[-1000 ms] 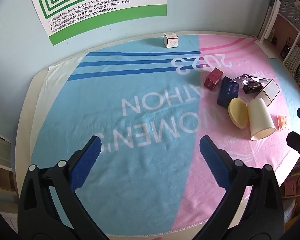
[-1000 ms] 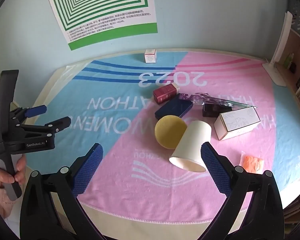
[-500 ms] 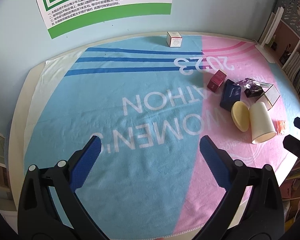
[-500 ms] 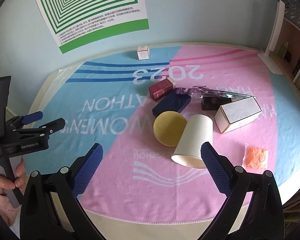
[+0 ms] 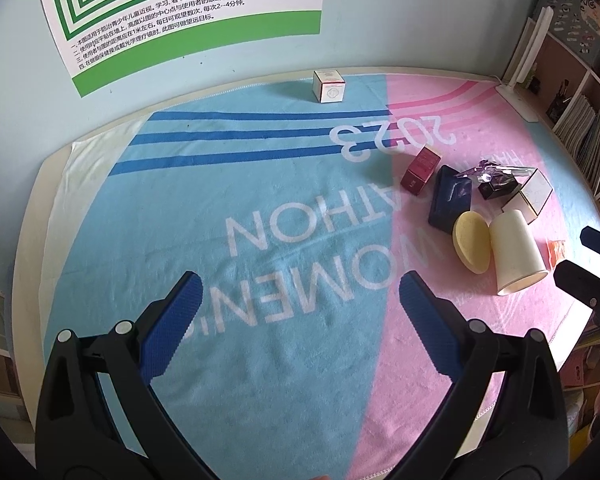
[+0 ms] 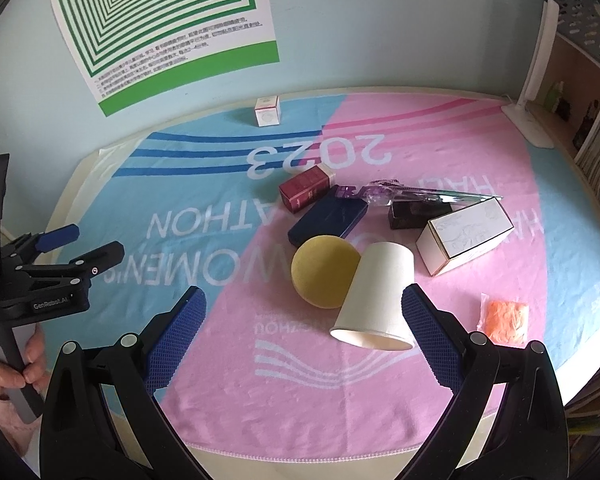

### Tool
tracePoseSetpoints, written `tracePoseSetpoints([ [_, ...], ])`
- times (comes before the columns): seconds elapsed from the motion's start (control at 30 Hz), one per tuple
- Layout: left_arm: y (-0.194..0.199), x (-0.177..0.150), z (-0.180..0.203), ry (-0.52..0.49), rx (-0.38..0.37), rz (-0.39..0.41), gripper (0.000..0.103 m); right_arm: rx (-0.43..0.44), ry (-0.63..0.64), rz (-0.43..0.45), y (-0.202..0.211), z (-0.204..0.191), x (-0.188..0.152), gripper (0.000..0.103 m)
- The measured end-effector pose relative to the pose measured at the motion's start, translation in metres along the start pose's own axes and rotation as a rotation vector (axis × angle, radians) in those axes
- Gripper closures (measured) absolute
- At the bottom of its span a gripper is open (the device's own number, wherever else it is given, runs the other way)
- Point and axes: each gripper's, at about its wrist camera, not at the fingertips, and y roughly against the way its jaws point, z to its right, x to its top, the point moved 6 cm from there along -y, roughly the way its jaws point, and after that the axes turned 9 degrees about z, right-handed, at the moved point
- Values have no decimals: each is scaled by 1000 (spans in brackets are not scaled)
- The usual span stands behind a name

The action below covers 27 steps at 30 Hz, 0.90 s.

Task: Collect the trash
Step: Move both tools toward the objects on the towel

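We log the trash as one loose cluster on the pink half of the towel point(image 6: 380, 400), toward the table's right edge. Nearest the front edge lies a white paper cup point(image 6: 376, 296) on its side, mouth toward us, touching a yellow round sponge point(image 6: 324, 268). Behind them: a navy box point(image 6: 328, 220), a maroon box point(image 6: 306, 192), a small dark box point(image 6: 414, 214) under a crinkled clear wrapper point(image 6: 416, 194), and a white carton point(image 6: 466, 236). An orange packet point(image 6: 504, 316) sits apart, near the right edge. A small white box point(image 6: 267, 111) stands alone at the back edge, below the green wall poster point(image 6: 164, 28).

Right gripper point(image 6: 302, 336): fingers spread wide, holding nothing, hovering over the front edge with the cup just inside its right finger. Left gripper point(image 5: 300, 316): equally wide open and empty, over the blue half, well apart from the cluster.

No bin or bag is visible in either view; the drop-off is unknown to us.

Risks, as we judge them: the cup is thin and round, so a squeeze across its wall may crush it or roll it off the front edge. Closing on the cup may also nudge the sponge. The wrapper is flimsy and may slip between the pads. The packet near the right edge could be pushed off.
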Motion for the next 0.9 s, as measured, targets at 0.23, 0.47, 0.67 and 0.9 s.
tracePoseSetpoints([
  [0.23, 2, -1, 2, -7, -6, 4, 7, -6, 3, 0, -1, 0, 2, 6],
  [0.47, 3, 0, 4, -14, -14, 7, 7, -8, 3, 6, 2, -1, 2, 6],
  [0.67, 4, 2, 7, -22, -26, 15, 7, -20, -1, 10, 5, 2, 2, 6],
  [0.9, 5, 3, 11, -26, -32, 21, 7, -33, -9, 14, 8, 7, 2, 6],
])
